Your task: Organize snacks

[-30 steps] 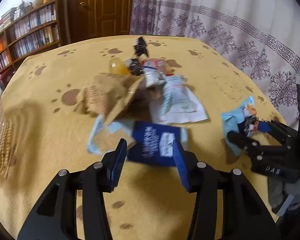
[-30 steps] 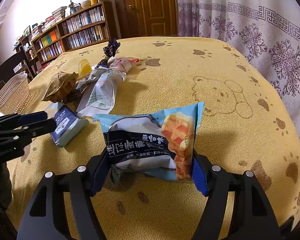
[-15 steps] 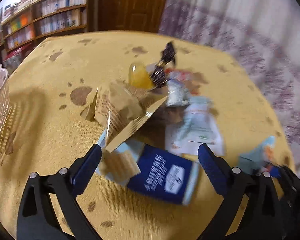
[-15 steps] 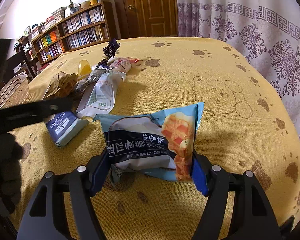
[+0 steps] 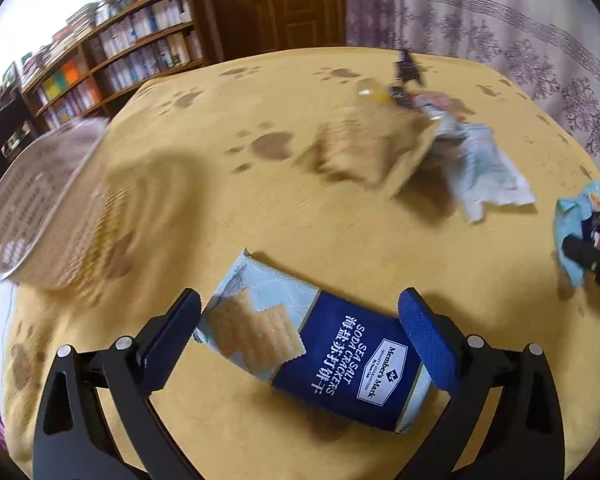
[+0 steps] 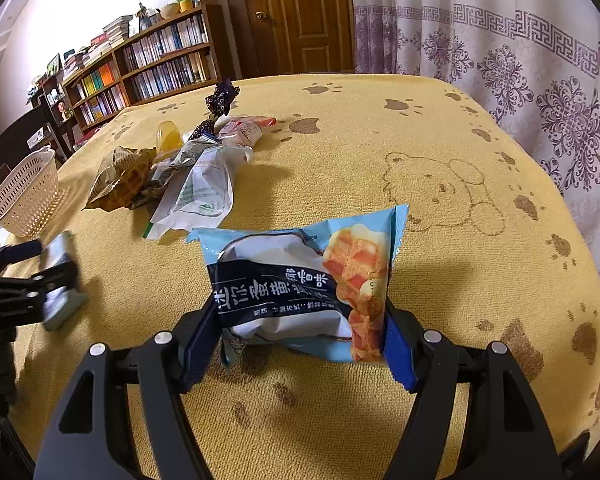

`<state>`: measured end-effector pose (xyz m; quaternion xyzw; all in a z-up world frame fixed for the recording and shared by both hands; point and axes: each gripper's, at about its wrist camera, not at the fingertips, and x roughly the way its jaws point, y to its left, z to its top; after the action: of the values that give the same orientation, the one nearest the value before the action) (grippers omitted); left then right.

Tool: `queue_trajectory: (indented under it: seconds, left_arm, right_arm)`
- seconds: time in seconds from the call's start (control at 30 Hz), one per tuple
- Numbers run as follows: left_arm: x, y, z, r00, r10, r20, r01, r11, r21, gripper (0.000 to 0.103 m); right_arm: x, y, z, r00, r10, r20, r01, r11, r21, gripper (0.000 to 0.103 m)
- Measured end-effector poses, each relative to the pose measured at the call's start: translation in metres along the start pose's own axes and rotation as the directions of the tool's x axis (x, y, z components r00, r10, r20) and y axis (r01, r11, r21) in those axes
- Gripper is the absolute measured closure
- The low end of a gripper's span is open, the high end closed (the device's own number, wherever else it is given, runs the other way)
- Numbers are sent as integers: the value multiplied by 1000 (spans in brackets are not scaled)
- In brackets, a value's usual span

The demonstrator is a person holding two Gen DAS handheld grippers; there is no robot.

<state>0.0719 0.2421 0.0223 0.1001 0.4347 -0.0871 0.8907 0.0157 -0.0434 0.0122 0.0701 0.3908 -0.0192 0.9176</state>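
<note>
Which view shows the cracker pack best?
Left wrist view: the cracker pack fills the foreground between the left tool, label readable. The right wrist view shows it only as a blurred sliver at the left edge.

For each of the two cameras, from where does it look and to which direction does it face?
Left wrist: sits on the left gripper, facing over the cracker pack toward the basket; its own jaws show.
Right wrist: sits on the right gripper, facing over the blue snack bag toward the bookshelf; its own jaws show.
Shared: snack pile, basket, and each other's gripper.
</note>
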Motion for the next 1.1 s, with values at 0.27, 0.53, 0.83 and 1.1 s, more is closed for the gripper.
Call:
queue_trajectory:
  seconds: [0.27, 0.53, 0.83, 1.1]
  left_arm:
    - [-18, 35, -25, 998, -51, -29, 47, 991, -122, 3]
    - [-8, 33, -22, 997, -63, -36, 56, 986, -155, 3]
    - [4, 15, -17, 995, -68, -66, 60, 991, -122, 3]
    - [-21, 22, -38, 996, -82, -30, 82, 996, -26, 48]
  right_arm:
    - [0, 0, 0, 1000, -2, 1, 2, 1000, 4, 33]
    - [0, 0, 0, 1000, 0, 2, 0, 1000, 6, 33]
    - [0, 0, 0, 1000, 0, 2, 0, 1000, 7, 33]
    - [0, 0, -1, 1000, 1, 2, -1, 1000, 7, 33]
